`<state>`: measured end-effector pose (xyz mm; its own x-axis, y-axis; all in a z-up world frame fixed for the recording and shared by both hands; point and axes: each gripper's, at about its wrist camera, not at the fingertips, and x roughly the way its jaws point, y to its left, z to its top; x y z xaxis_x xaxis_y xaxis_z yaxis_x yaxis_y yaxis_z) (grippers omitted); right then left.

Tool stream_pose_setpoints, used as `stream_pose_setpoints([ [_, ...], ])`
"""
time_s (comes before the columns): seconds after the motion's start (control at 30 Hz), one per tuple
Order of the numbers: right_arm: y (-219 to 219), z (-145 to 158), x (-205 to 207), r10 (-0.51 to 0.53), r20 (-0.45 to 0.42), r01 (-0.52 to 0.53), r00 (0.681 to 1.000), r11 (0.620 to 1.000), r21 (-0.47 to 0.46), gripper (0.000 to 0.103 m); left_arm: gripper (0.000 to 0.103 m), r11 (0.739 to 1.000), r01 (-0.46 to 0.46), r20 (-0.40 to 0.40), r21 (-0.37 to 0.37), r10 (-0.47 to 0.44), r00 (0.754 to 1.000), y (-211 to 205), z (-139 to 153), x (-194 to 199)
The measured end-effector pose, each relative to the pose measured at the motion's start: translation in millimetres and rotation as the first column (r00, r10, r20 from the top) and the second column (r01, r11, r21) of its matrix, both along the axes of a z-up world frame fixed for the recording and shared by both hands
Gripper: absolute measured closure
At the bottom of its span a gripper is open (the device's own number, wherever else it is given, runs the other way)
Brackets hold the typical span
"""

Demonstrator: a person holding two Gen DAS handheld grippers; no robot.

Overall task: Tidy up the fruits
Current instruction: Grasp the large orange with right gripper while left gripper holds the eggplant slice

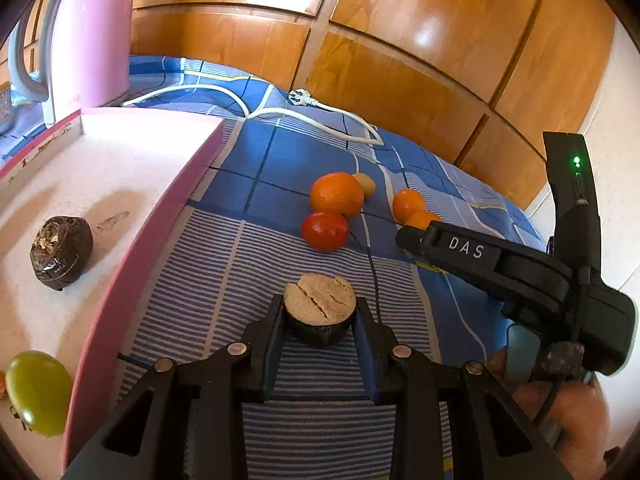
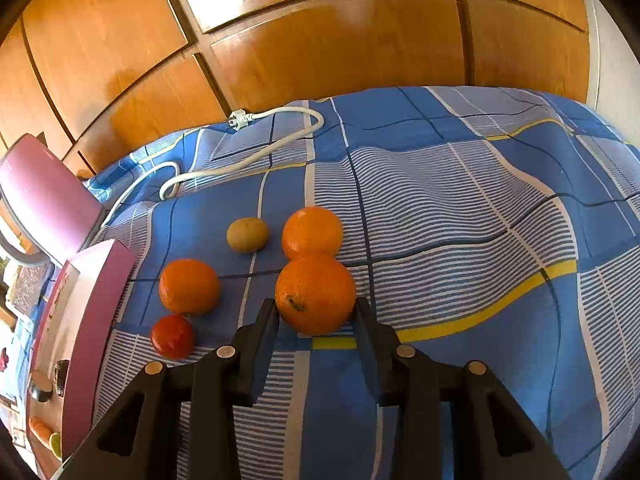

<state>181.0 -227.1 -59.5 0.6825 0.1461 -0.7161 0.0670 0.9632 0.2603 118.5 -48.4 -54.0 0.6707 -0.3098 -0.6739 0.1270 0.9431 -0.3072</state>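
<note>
My left gripper [image 1: 320, 314] is shut on a dark-skinned fruit half [image 1: 320, 298] with its tan cut face up, just above the bedspread and right of the pink box [image 1: 132, 272]. In the box lie a dark brown fruit [image 1: 62, 252] and a green fruit [image 1: 38, 392]. My right gripper [image 2: 316, 309] is shut on a large orange [image 2: 315, 292], a finger pressing each side. Around it lie another orange [image 2: 312, 232], a third orange [image 2: 189, 286], a red fruit [image 2: 173, 336] and a small yellowish fruit [image 2: 247, 234]. The left wrist view shows the right gripper [image 1: 408, 236] from the side, by the oranges.
A blue checked bedspread [image 2: 460, 220] covers the surface. A white power cable with plug [image 2: 240, 118] loops at the back. A pink appliance [image 1: 92, 40] stands behind the box. Wooden wardrobe doors [image 2: 320, 40] close off the far side. A person's hand [image 1: 560, 400] holds the right gripper.
</note>
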Motion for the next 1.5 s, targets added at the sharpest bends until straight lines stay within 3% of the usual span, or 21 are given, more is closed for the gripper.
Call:
stream_pose_setpoints([
  [0.3,-8,0,-3,-0.011,0.009,0.010,1.000,0.998,0.061,0.066,0.070,0.998,0.005,0.013,0.062,-0.005,1.000,-5,1,-6],
  [0.73,12,5,-30,0.037,-0.011,-0.038,0.999,0.996,-0.080,0.066,0.070,0.986,-0.011,0.055,0.166,0.001,0.999,-10,3,-36],
  [1.03,41,3,-53,0.133,-0.031,-0.136,0.991,0.975,-0.177,0.066,0.070,0.983,-0.039,0.061,0.182,0.028,0.998,-6,3,-50],
  [1.5,46,4,-70,0.126,-0.034,-0.131,0.991,0.973,-0.189,0.066,0.071,0.984,-0.089,0.077,0.153,0.077,0.994,7,12,-66],
])
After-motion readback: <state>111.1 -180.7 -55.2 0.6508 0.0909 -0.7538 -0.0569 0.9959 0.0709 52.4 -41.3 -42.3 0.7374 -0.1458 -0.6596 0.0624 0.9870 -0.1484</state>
